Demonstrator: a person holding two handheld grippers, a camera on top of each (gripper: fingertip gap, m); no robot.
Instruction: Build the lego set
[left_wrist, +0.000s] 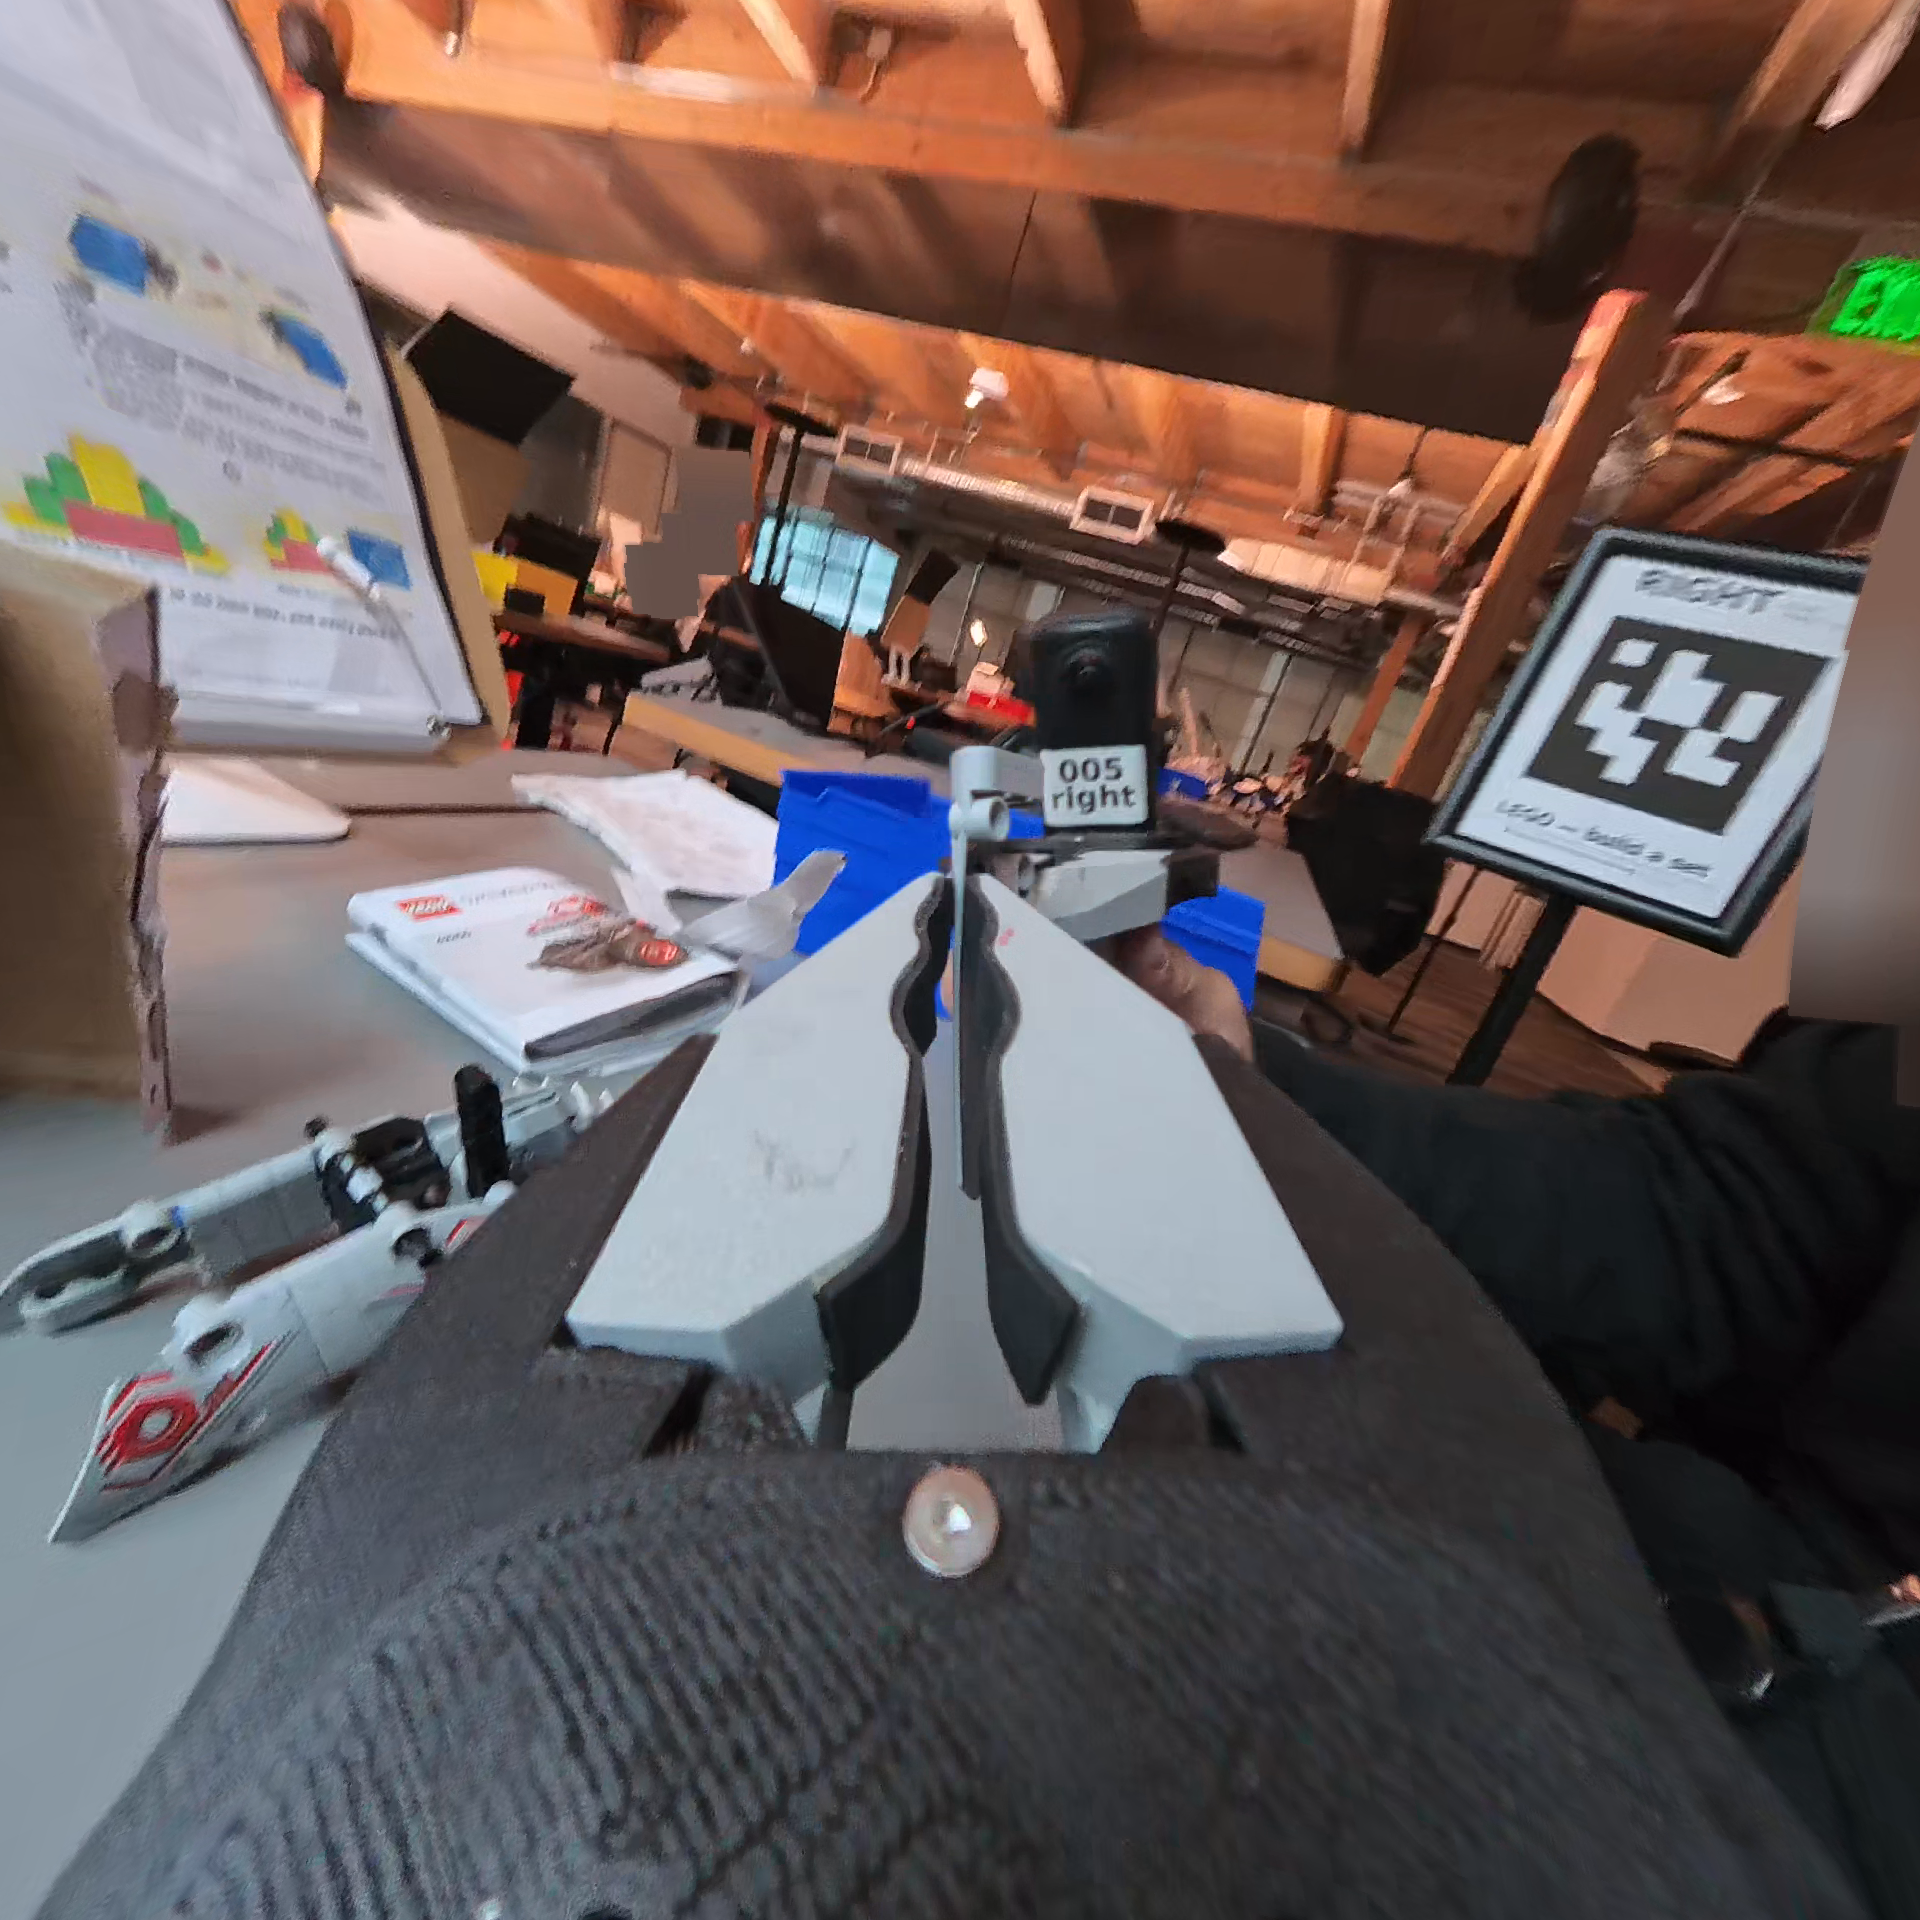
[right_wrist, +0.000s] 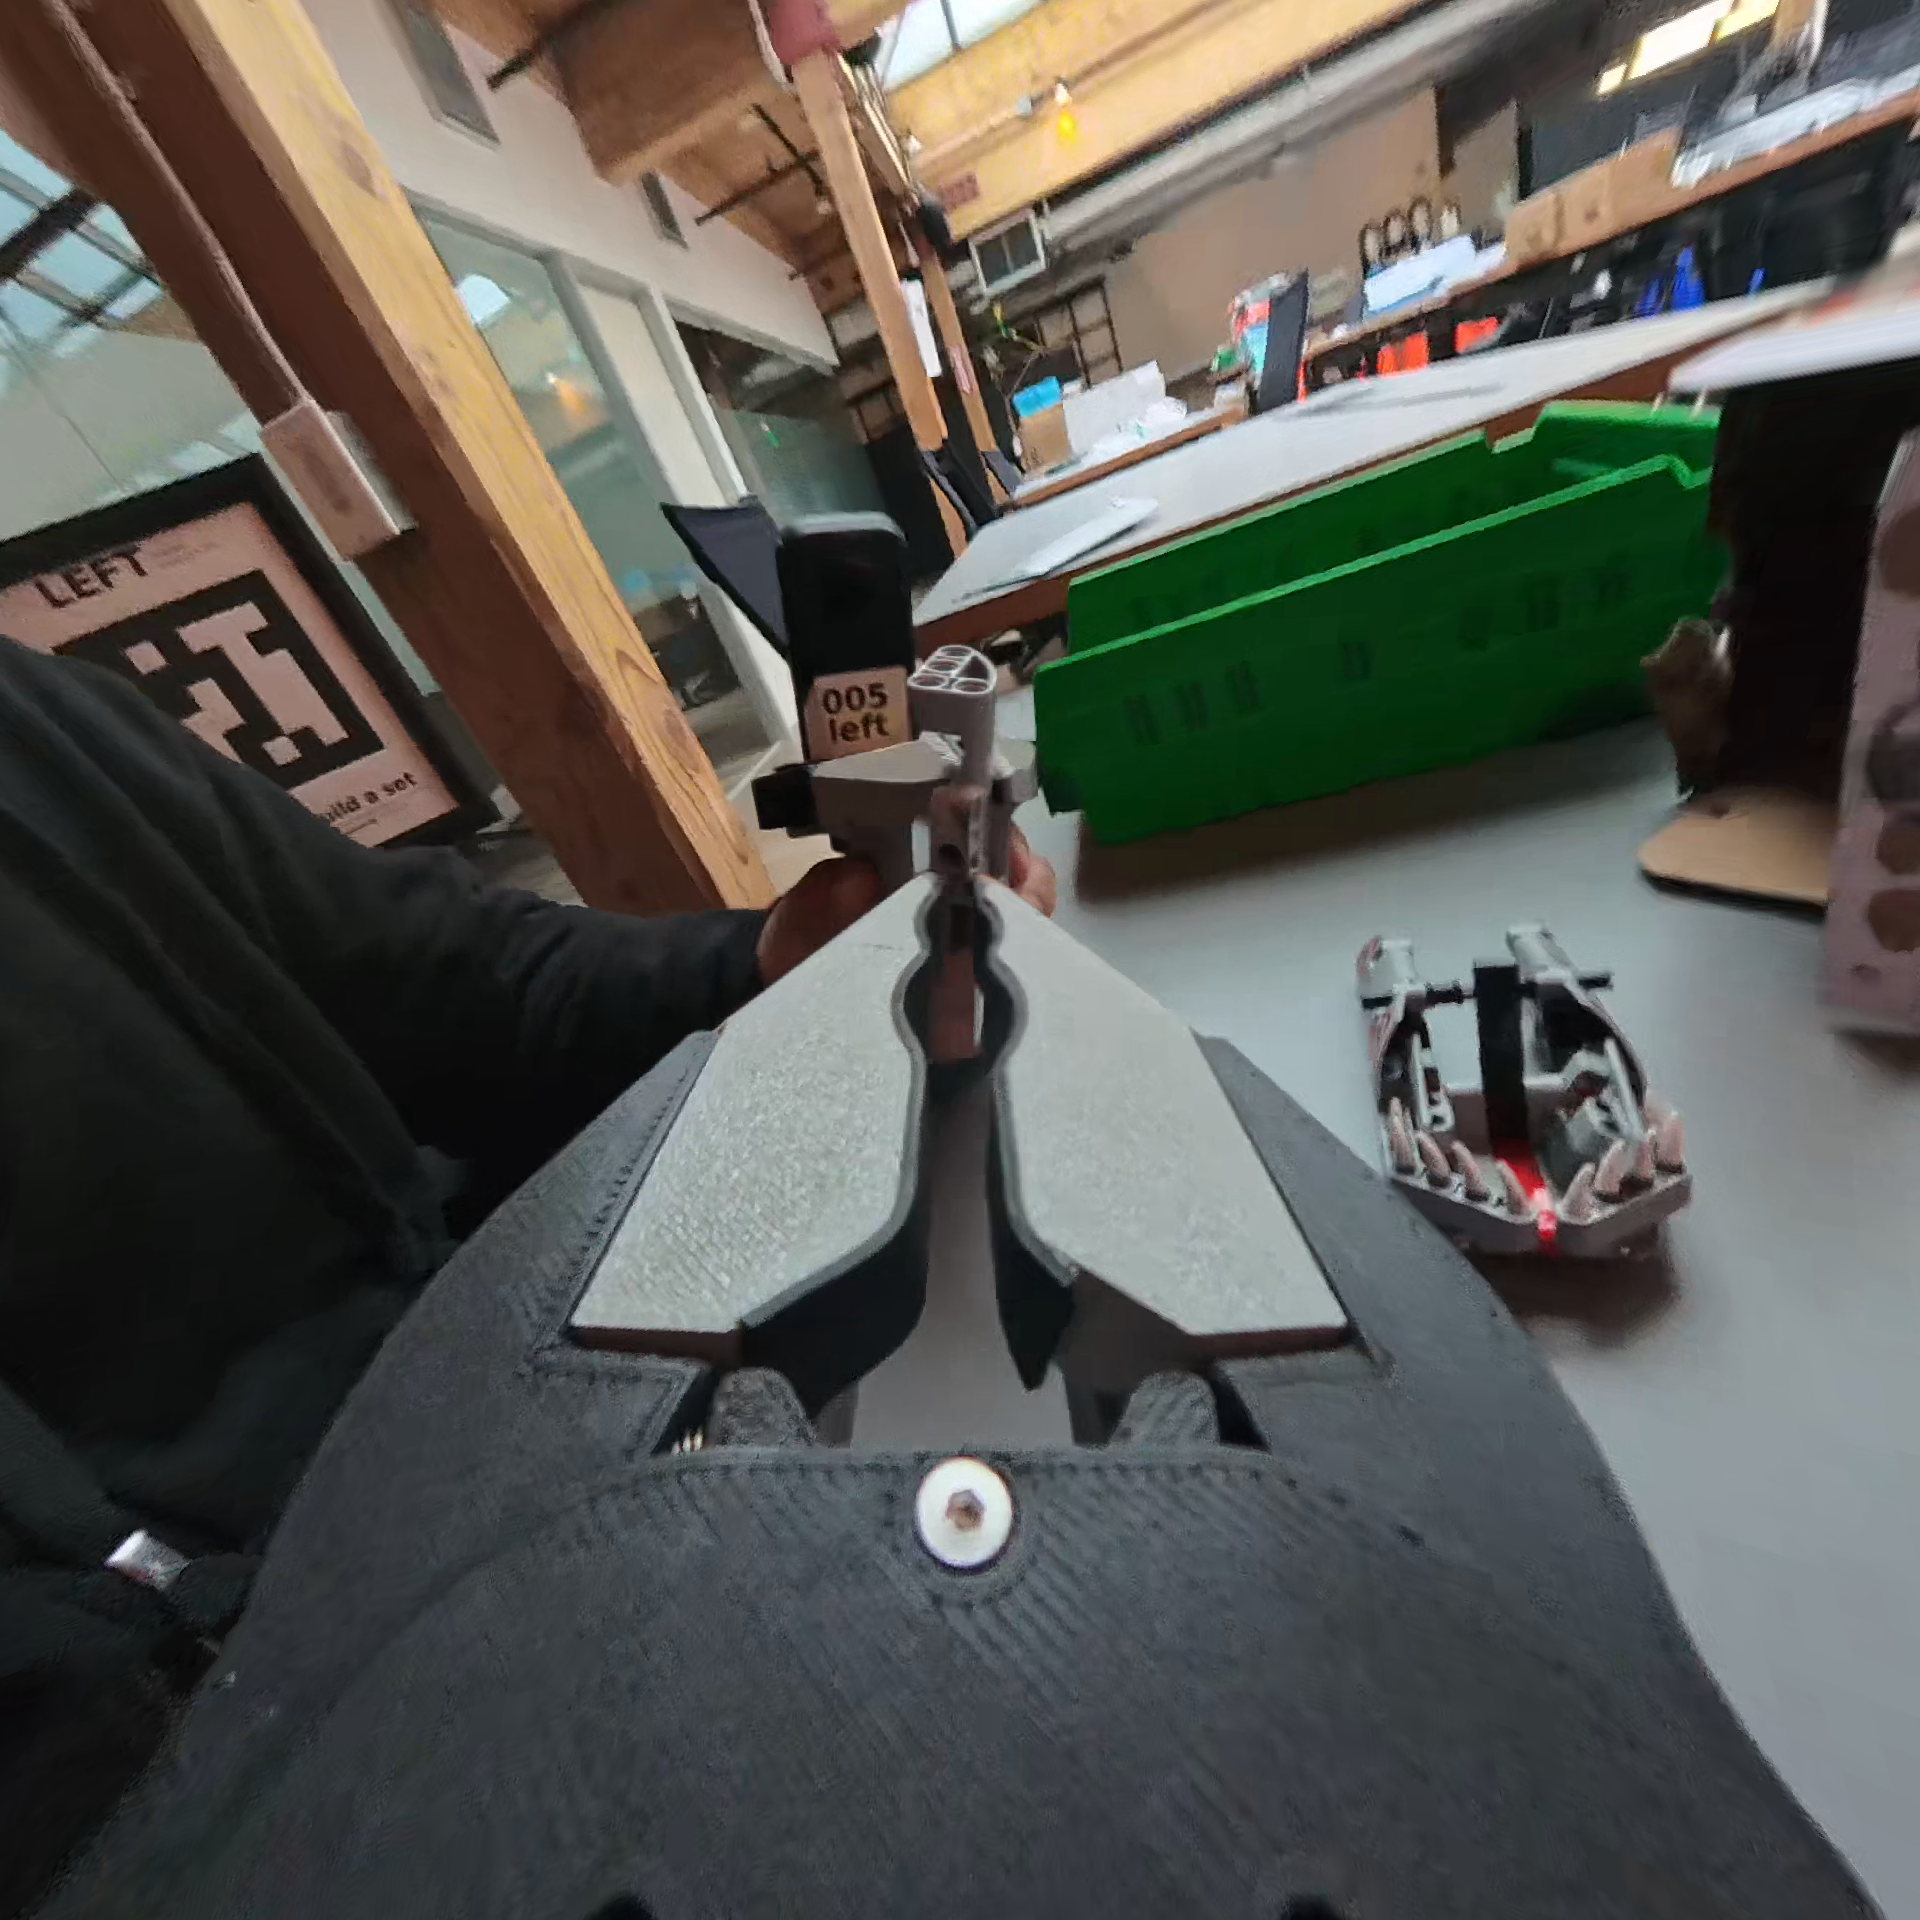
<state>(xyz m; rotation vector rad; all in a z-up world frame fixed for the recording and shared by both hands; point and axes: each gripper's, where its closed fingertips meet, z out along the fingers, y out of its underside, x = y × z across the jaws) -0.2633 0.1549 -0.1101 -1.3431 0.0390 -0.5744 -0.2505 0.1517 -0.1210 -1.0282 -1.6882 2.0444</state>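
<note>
My left gripper (left_wrist: 961, 894) is shut on a thin light-grey Lego beam (left_wrist: 968, 1018) that runs up between the fingers to a grey connector (left_wrist: 979, 805). My right gripper (right_wrist: 956, 894) is shut on a small grey Technic piece (right_wrist: 951, 862) topped by a holed grey beam (right_wrist: 951, 681). The two grippers face each other tip to tip above the table, and their pieces meet. The right gripper also shows in the left wrist view (left_wrist: 1101, 883), and the left gripper in the right wrist view (right_wrist: 883, 790). A part-built grey model with red markings and black parts lies on the table (left_wrist: 260, 1278) (right_wrist: 1517, 1112).
An instruction booklet (left_wrist: 540, 956) and a crumpled plastic bag (left_wrist: 769, 904) lie on the grey table (left_wrist: 270, 997). A blue bin (left_wrist: 873, 842) stands behind them. A green bin (right_wrist: 1351, 634) and a cardboard box (right_wrist: 1881, 790) stand at the table's other side. A person's dark sleeve (right_wrist: 312, 987) is close by. Less than 4 cm separates the two grippers' tips.
</note>
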